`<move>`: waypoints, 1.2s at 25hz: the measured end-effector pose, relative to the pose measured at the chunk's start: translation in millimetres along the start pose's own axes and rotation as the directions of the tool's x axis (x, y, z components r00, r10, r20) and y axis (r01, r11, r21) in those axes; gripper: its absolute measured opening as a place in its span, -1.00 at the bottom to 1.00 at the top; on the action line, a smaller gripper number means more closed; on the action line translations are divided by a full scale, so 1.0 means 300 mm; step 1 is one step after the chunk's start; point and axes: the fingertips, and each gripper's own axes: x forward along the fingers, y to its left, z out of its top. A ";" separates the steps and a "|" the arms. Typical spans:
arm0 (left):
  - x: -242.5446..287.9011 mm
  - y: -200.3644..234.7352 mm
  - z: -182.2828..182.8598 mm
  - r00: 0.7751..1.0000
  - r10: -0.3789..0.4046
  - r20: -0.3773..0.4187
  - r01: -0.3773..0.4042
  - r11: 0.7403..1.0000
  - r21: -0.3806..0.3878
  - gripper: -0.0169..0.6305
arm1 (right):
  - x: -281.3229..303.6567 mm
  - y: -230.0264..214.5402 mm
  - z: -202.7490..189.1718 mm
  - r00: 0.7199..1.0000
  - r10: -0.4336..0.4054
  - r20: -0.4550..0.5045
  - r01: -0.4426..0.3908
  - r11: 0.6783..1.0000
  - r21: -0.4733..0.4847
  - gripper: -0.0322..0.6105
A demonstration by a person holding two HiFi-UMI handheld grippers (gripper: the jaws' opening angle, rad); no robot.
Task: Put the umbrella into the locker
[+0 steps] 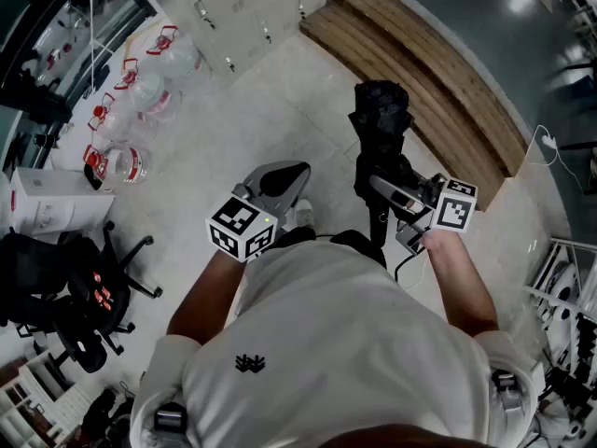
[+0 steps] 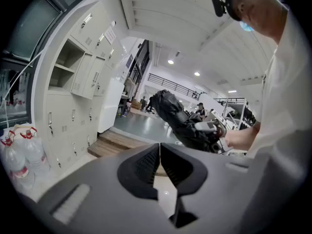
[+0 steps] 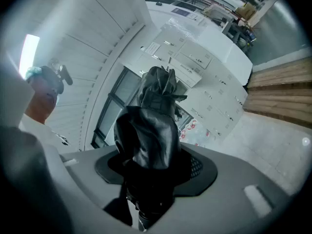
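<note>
The right gripper [image 1: 387, 189] is gripping the umbrella [image 1: 381, 124] wide-jawed; its slick fabric may be slipping free short of the lockers [image 2: 73, 96]. The left gripper [image 2: 159, 152] is hanging closed, empty.

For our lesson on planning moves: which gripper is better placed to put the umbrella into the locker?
Right. The right gripper is clamped on the umbrella; the left gripper is shut on nothing, away from it.
</note>
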 end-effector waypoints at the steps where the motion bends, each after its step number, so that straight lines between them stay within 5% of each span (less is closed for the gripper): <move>1: 0.013 0.003 0.013 1.000 -0.006 0.003 0.006 1.000 -0.003 -0.76 | 0.009 -0.003 0.012 1.000 0.008 0.013 -0.009 1.000 0.009 -0.18; 5: 0.077 0.037 0.063 1.000 -0.002 0.015 0.003 1.000 -0.021 -0.76 | 0.064 -0.042 0.093 0.998 0.054 0.030 -0.056 0.997 0.057 -0.19; 10: 0.232 0.229 0.164 0.992 0.126 0.029 -0.125 0.992 -0.034 -0.76 | 0.203 -0.216 0.329 0.988 0.131 -0.085 -0.129 0.991 0.033 -0.19; 16: 0.375 0.297 0.282 0.949 0.308 0.069 -0.300 0.948 -0.105 -0.76 | 0.271 -0.326 0.535 0.941 0.217 -0.259 -0.219 0.975 0.020 -0.19; 30: 0.544 0.469 0.398 0.866 0.491 0.094 -0.473 0.866 -0.163 -0.76 | 0.525 -0.619 0.847 0.902 0.223 -0.370 -0.252 0.967 -0.034 -0.19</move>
